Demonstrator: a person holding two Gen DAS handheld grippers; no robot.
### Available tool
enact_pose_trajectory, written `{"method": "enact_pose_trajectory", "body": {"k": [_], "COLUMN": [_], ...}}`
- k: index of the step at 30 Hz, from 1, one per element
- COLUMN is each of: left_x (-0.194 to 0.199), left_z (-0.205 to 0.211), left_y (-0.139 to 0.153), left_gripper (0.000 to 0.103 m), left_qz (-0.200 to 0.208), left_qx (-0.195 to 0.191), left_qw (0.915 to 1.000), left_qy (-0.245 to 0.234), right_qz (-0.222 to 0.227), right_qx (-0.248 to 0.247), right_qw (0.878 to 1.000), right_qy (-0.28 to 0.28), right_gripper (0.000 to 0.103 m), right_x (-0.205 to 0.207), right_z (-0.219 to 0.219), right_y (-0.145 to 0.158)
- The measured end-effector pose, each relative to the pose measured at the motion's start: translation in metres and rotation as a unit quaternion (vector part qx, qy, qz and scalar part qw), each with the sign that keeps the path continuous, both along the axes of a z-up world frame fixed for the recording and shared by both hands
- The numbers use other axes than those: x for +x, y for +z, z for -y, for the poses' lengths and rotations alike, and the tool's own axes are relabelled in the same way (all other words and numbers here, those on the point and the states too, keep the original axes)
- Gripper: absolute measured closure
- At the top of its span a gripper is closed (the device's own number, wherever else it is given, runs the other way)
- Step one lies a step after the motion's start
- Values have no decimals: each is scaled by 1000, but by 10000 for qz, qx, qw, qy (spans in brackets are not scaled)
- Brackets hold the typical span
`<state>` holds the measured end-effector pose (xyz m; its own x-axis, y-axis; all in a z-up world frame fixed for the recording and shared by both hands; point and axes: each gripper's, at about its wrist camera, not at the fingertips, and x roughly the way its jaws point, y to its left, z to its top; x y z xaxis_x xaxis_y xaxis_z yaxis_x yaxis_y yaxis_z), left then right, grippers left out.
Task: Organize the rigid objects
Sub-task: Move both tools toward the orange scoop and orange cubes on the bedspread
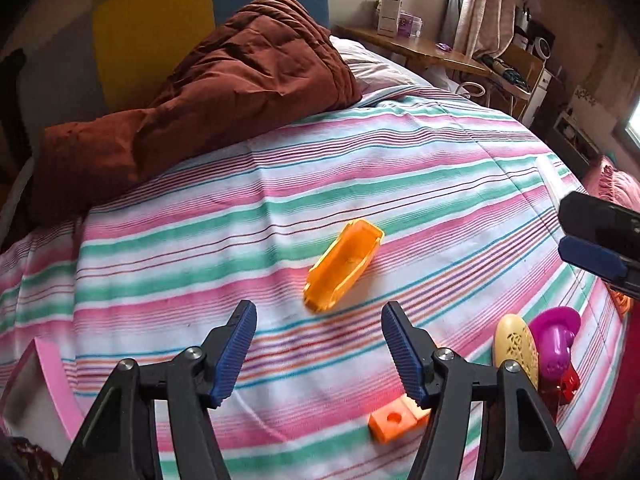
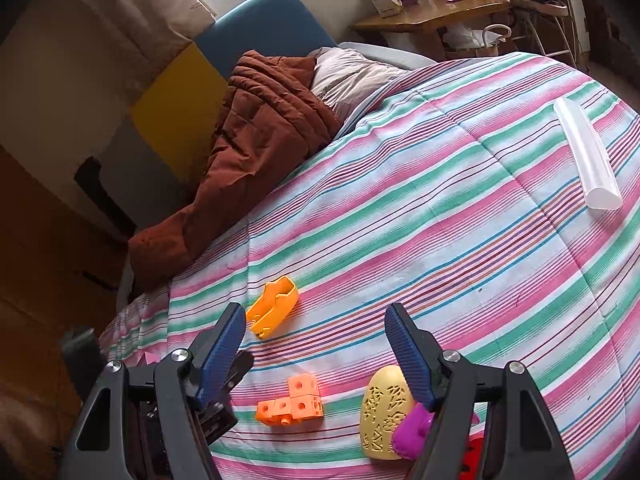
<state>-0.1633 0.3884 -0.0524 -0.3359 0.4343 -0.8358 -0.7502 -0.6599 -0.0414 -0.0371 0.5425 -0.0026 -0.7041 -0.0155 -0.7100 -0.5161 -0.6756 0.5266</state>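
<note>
**Sorting barely begun: toys loose on the bed, both grippers empty**

Left wrist view: the left gripper (image 1: 318,354) hangs released over the striped bed cover (image 1: 400,168), its blue pads wide apart with nothing between them. Just above it, at centre frame, lies the orange boat-shaped shell (image 1: 344,266), on its side and alone. At the bottom edge sits an orange block cluster (image 1: 394,424), partly hidden by the right-hand finger. Lower right holds a cream oval piece (image 1: 516,344), a magenta piece (image 1: 556,336) just beside it and a red piece (image 1: 566,384) below. A pink box corner (image 1: 48,376) shows at lower left; whether it is the destination I cannot tell. The right gripper (image 1: 592,240) enters at the right edge.

Right wrist view: the right gripper (image 2: 316,354) is likewise spread and empty. The shell (image 2: 274,306) lies left of centre, the blocks (image 2: 292,402) at bottom centre, the cream piece (image 2: 384,416) and the magenta piece (image 2: 412,432) touching at lower right. A white tube (image 2: 588,156) rests well apart at upper right.

Judging from this scatter, nothing looks gathered yet; nearly all the organizing remains.
</note>
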Motion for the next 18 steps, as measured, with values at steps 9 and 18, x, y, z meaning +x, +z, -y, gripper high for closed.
{"method": "enact_pose_trajectory", "body": {"k": [9, 18], "left_x": [-24, -4], "left_z": [-37, 30], "left_y": [-30, -12], "left_gripper": [67, 78], "left_qz": [91, 362], "left_qx": [-271, 11], "left_qw": [9994, 9978], "left_qy": [-191, 554], "right_qz": [27, 287], "right_qx": [-122, 102], "right_qw": [9999, 9985], "right_qy": [68, 455], "right_gripper": [30, 30], "right_x": [-3, -15], "right_z": [3, 17], "right_y": [-5, -11]}}
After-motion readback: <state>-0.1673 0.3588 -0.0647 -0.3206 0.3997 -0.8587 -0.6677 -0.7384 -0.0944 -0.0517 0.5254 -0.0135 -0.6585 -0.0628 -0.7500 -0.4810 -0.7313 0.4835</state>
